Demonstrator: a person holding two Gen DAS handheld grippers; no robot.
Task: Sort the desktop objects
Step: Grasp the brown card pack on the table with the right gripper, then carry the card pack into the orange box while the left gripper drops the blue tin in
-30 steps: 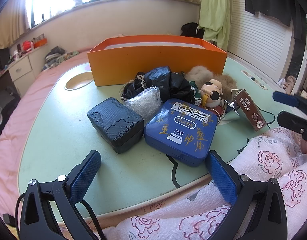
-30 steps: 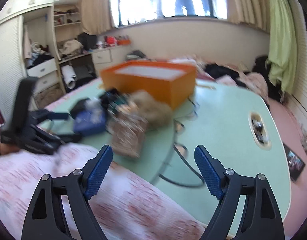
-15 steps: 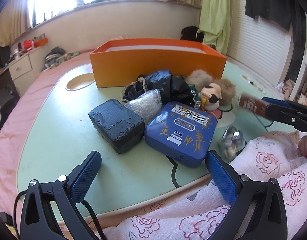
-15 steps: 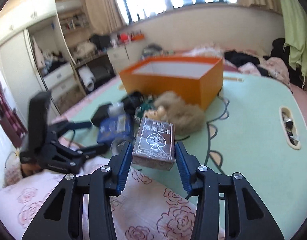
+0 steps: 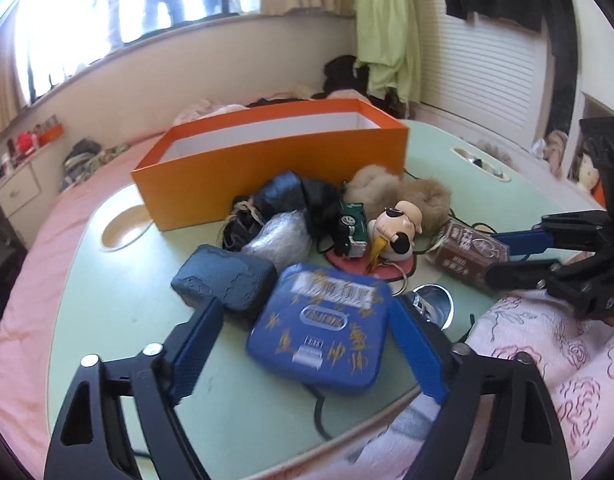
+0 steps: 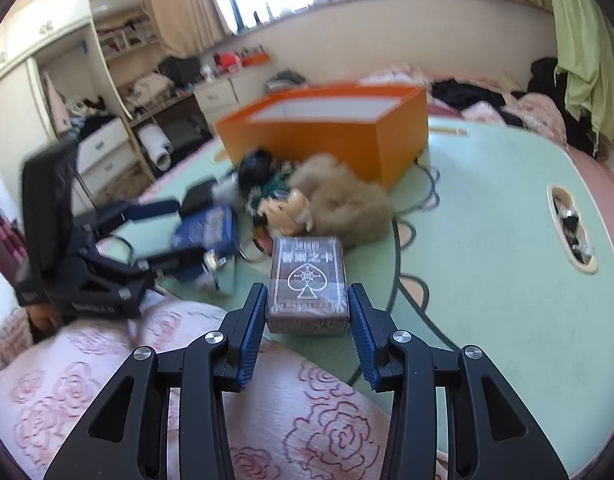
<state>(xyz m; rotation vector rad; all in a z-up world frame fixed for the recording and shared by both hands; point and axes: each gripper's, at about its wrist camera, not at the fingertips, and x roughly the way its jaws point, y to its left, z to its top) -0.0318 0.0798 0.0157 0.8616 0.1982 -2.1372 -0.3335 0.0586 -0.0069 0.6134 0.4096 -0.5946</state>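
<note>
R gripper [image 6: 307, 308] now clamped on the card box [image 6: 307, 284] – L gripper [image 5: 303, 344], jaws wide, moves in on blue tin [image 5: 323, 328] – orange box [image 5: 275, 168] likely next.

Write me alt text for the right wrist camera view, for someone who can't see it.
The right gripper is shut on a brown card box with a spade emblem, held above a pale green table. Beyond it lie a blurred fluffy tan toy, a blue tin and an open orange box; the left gripper reaches in from the left.

Orange box [image 5: 275, 176], white inside. Blue tin [image 5: 323, 332], gold lettering. Brown card pack [image 6: 307, 284], white spade. Mint-green desk [image 6: 499, 248].
</note>
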